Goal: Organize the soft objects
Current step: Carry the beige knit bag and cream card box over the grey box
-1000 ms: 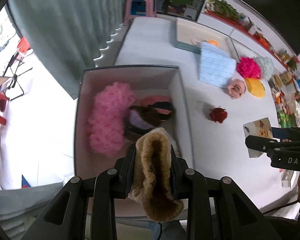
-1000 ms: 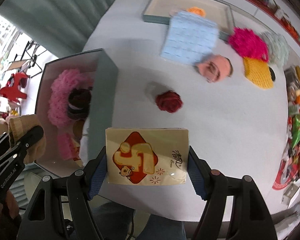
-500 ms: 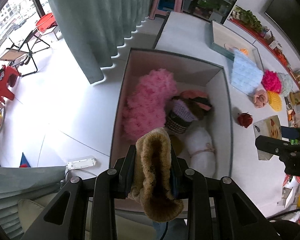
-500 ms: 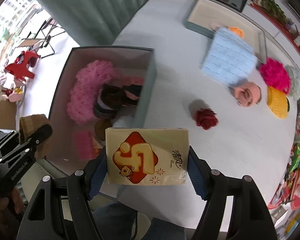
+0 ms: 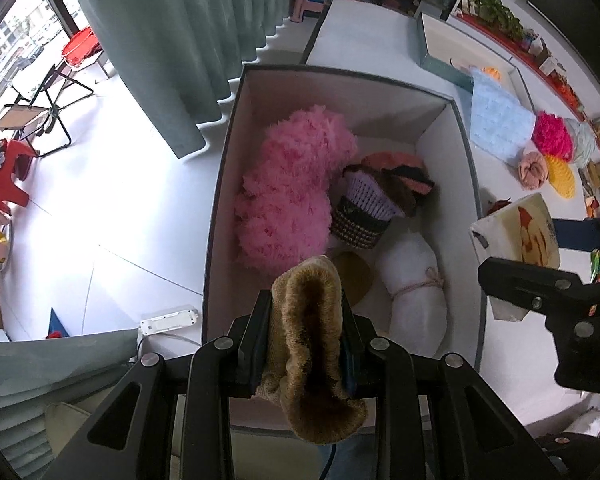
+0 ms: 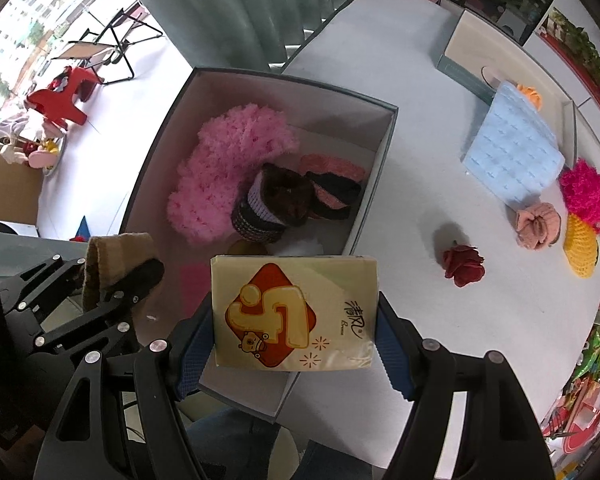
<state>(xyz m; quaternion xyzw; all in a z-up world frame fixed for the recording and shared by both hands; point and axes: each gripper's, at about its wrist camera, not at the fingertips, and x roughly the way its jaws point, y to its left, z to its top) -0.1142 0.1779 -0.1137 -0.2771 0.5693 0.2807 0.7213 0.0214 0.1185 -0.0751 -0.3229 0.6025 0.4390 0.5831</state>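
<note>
**A:** What is each hand carrying?

**B:** The left gripper (image 5: 306, 336) is clamped on a tan fleecy sock-like piece with a dark plush lining (image 5: 314, 352); its jaws pinch the middle, so both ends flop free. The right gripper (image 6: 296, 322) is closed across the sides of a cream soft pack of tissues printed with a red diamond (image 6: 294, 312), held flat with the printed face to the camera.

**B:** Both hang above the near end of the open grey cardboard box with a white interior (image 5: 466, 148), at the left end of the white table (image 6: 420, 184).

**A:** Why there?

**B:** I judge the box to be the collecting place. It already holds a fluffy pink yarn bundle (image 5: 292, 196) on the left, a small knitted basket in purple and dark stripes (image 5: 360, 216) beside it, an orange and black knit piece (image 5: 396, 168) at the far right, and a white tied roll (image 5: 416, 284) nearer. The barest floor is at the near end, so that seems the sensible drop spot.

**A:** What remains outside?

**B:** To the right on the table: a dark red fabric rose (image 6: 462, 266), a folded light blue quilted cloth (image 6: 514, 152), a peach rolled cloth (image 6: 538, 222), a magenta pom-pom (image 6: 582, 190) and a yellow knitted pad (image 6: 580, 246). The task looks partly done.

**A:** Any risk?

**B:** The sock's dangling tail could catch the box's near wall on release.
</note>
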